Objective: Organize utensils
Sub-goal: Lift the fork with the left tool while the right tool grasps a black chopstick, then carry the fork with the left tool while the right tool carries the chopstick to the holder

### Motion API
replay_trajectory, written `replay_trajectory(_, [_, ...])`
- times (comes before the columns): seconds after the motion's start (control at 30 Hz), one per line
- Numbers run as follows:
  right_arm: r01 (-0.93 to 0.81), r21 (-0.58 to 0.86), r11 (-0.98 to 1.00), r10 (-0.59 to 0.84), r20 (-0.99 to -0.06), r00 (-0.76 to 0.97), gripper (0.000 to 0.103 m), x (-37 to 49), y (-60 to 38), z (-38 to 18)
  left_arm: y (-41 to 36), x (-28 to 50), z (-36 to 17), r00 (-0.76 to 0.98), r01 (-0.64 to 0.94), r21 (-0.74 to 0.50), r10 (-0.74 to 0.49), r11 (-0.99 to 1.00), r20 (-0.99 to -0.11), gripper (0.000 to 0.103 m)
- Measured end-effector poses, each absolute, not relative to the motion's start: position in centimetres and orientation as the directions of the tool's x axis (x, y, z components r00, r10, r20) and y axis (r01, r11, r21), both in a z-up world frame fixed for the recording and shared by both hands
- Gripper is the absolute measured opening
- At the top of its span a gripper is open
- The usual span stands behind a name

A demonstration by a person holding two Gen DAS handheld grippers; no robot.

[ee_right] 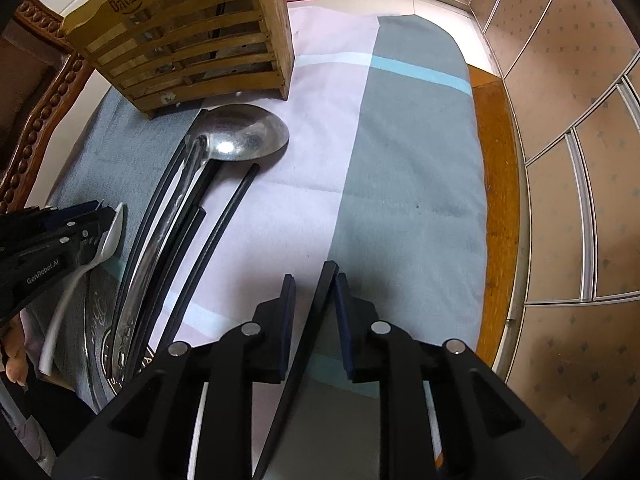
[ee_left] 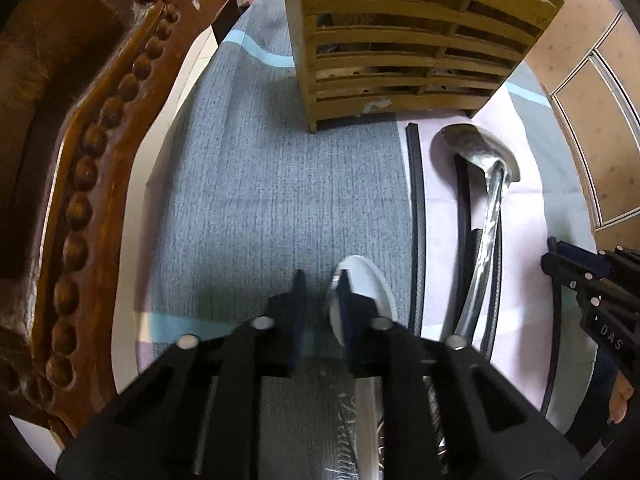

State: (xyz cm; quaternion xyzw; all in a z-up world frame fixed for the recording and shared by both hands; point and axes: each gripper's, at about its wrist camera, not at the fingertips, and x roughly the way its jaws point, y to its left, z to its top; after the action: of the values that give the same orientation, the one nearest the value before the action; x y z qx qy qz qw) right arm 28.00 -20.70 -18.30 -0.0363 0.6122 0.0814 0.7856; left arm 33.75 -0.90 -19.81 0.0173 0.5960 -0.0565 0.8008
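From the left wrist view, my left claw stands partly open with the white plastic spoon lying against the inner face of its right finger; the left finger is clear of it, so I judge the bowl is framed for a pinch, not clamped. Straight ahead stands the slatted bamboo utensil holder on the woven cloth covering the counter. Right of the claw lies the shiny steel ladle among black chopsticks.

From the right wrist view, my right claw has one matte black chopstick between its fingers, leaning on the right pad (whether it's truly gripped, I cannot tell). The holder sits ahead-left.
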Motion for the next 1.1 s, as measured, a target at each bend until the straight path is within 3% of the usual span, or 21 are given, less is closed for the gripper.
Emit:
replay_trajectory(0.3, [-0.171,0.085,0.982,0.133,-0.948,0.289,0.008,27.3,-20.9,-16.0,-0.5,33.3,-15.8,0.376,0.088,-0.029,-0.060,0.996,-0.925,0.006])
replay_trajectory(0.63, [-0.188,0.122,0.975,0.193,-0.884,0.427,0.007,24.8,-20.7,-9.2,0.3,29.9,-7.8,0.559,0.067,-0.004,-0.041,0.998,-0.828,0.005])
replay_trajectory(1.1, [-0.185,0.170,0.968,0.251,-0.715,0.653,0.007,20.9,-22.3,-0.3,1.4,25.2,-1.1,0.699,0.038,0.014,-0.016,0.999,-0.715,0.003])
